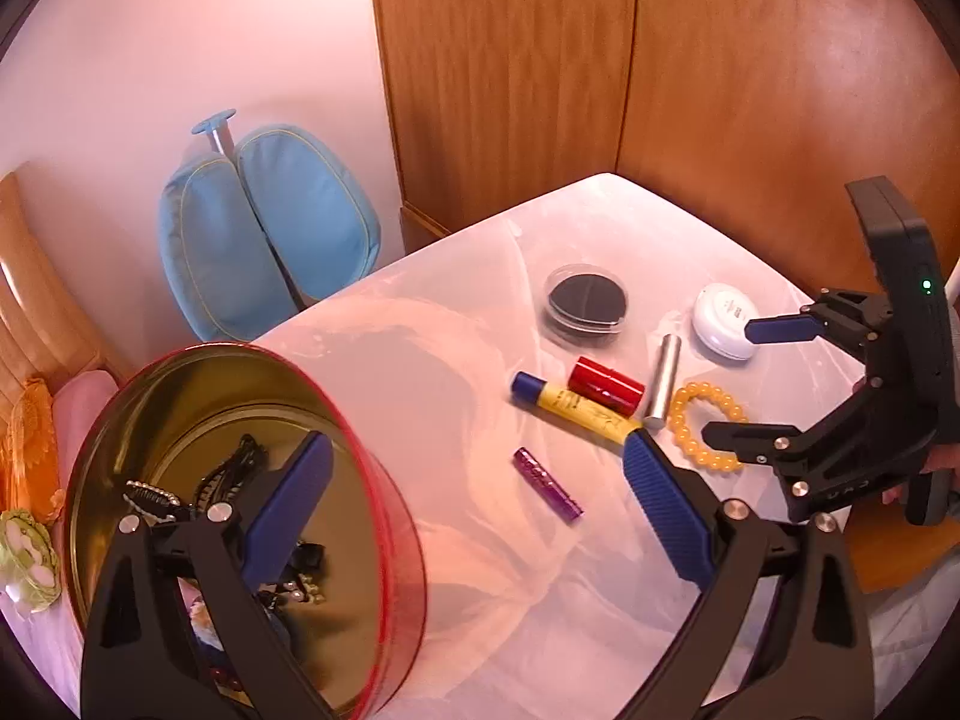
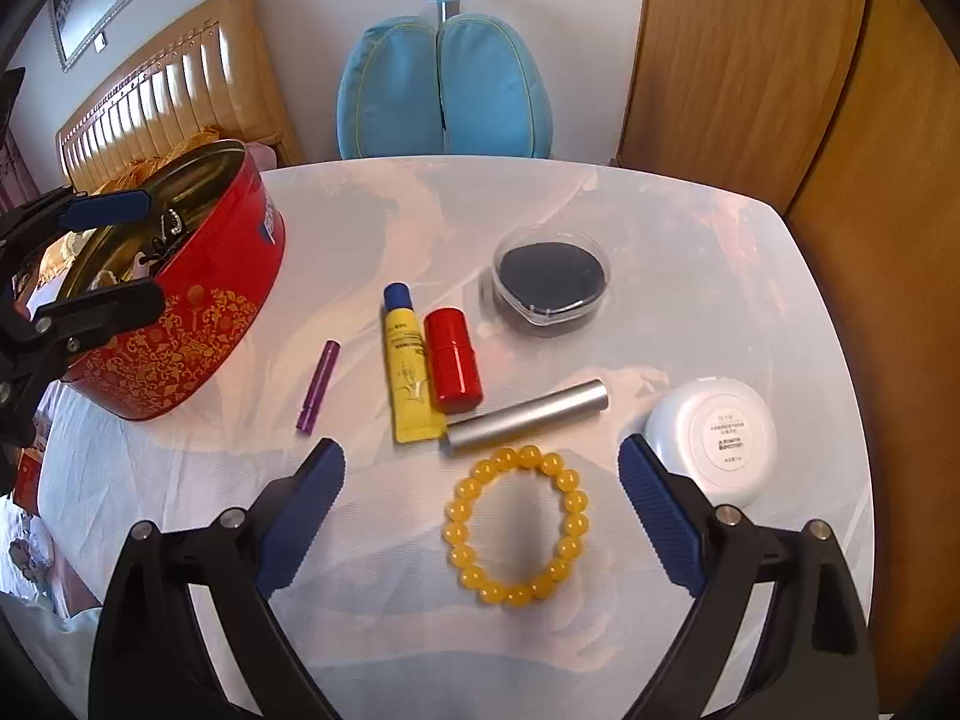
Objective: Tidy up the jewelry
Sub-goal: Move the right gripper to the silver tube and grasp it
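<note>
A yellow bead bracelet (image 2: 517, 525) lies flat on the white table (image 2: 690, 252), between the spread fingers of my right gripper (image 2: 483, 468), which is open and hovers over it. The bracelet also shows in the left wrist view (image 1: 705, 425). A round red tin (image 2: 180, 324) with a gold inside stands at the table's left edge and holds dark hair clips and jewelry (image 1: 231, 480). My left gripper (image 1: 477, 471) is open, one finger over the tin's inside (image 1: 288, 504), the other over the table. My right gripper also shows in the left wrist view (image 1: 735, 381).
On the table lie a purple tube (image 2: 318, 387), a yellow tube with a blue cap (image 2: 408, 366), a red cylinder (image 2: 453, 360), a silver tube (image 2: 528, 417), a round clear case with a dark pad (image 2: 552, 282) and a white compact (image 2: 714, 441). A blue chair (image 2: 444, 90) stands behind.
</note>
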`<action>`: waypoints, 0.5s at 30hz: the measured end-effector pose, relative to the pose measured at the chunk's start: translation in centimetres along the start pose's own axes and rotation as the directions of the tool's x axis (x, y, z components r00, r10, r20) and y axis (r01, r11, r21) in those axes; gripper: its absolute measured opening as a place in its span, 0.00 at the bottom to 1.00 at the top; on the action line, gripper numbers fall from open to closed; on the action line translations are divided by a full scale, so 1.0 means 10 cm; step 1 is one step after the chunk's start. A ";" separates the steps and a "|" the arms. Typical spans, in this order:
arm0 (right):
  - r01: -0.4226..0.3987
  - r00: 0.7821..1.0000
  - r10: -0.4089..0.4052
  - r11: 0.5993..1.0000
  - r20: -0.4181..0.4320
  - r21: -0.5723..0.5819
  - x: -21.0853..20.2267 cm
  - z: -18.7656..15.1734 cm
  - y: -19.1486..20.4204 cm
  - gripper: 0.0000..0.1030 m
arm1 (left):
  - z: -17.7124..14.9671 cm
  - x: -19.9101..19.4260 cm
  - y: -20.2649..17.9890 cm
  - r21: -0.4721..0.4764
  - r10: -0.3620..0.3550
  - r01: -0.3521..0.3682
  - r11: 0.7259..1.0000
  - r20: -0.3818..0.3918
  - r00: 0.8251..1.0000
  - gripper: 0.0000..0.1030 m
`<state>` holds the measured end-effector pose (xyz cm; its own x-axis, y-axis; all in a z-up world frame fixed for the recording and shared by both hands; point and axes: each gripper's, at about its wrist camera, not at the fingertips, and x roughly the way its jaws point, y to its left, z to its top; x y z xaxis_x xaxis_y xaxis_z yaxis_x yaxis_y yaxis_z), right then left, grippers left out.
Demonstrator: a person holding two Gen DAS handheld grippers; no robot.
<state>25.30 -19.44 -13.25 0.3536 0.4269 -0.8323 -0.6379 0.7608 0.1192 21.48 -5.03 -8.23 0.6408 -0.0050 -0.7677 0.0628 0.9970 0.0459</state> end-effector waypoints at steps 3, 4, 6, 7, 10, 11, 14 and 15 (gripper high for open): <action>-0.009 1.000 0.009 1.000 -0.007 -0.005 0.03 -0.02 -0.07 0.91 | 0.01 0.06 -0.15 0.008 -0.017 0.017 1.000 -0.010 1.000 0.92; -0.013 1.000 0.013 1.000 -0.009 -0.012 0.04 -0.03 -0.08 0.91 | 0.00 0.08 -0.19 0.010 -0.018 0.019 1.000 -0.015 1.000 0.92; -0.025 1.000 0.025 0.999 -0.015 -0.030 0.06 -0.05 -0.12 0.91 | -0.02 0.12 -0.26 0.009 -0.024 0.024 1.000 -0.024 0.999 0.92; -0.030 0.999 0.030 0.999 -0.019 -0.040 0.08 -0.05 -0.12 0.91 | -0.03 0.14 -0.29 0.007 -0.026 0.026 1.000 -0.030 0.999 0.92; -0.037 0.999 0.034 0.997 -0.032 -0.073 0.16 -0.04 -0.12 0.91 | -0.10 0.20 -0.37 -0.006 -0.033 0.032 0.999 -0.048 0.998 0.92; -0.040 0.999 0.037 0.995 -0.035 -0.087 0.19 -0.04 -0.12 0.91 | -0.12 0.22 -0.38 -0.012 -0.034 0.033 0.999 -0.053 0.998 0.92; -0.041 0.999 0.035 0.989 -0.041 -0.142 0.28 -0.01 -0.11 0.91 | -0.19 0.28 -0.42 -0.025 -0.026 0.024 0.999 -0.066 0.998 0.92; -0.039 0.999 0.033 0.986 -0.042 -0.162 0.31 0.01 -0.11 0.91 | -0.20 0.29 -0.43 -0.029 -0.022 0.020 0.999 -0.070 0.997 0.92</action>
<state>27.10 -18.92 -15.90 0.3039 0.4308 -0.8498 -0.7538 0.6541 0.0620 21.55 -9.20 -11.98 0.5842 -0.0213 -0.8113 0.0536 0.9985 0.0124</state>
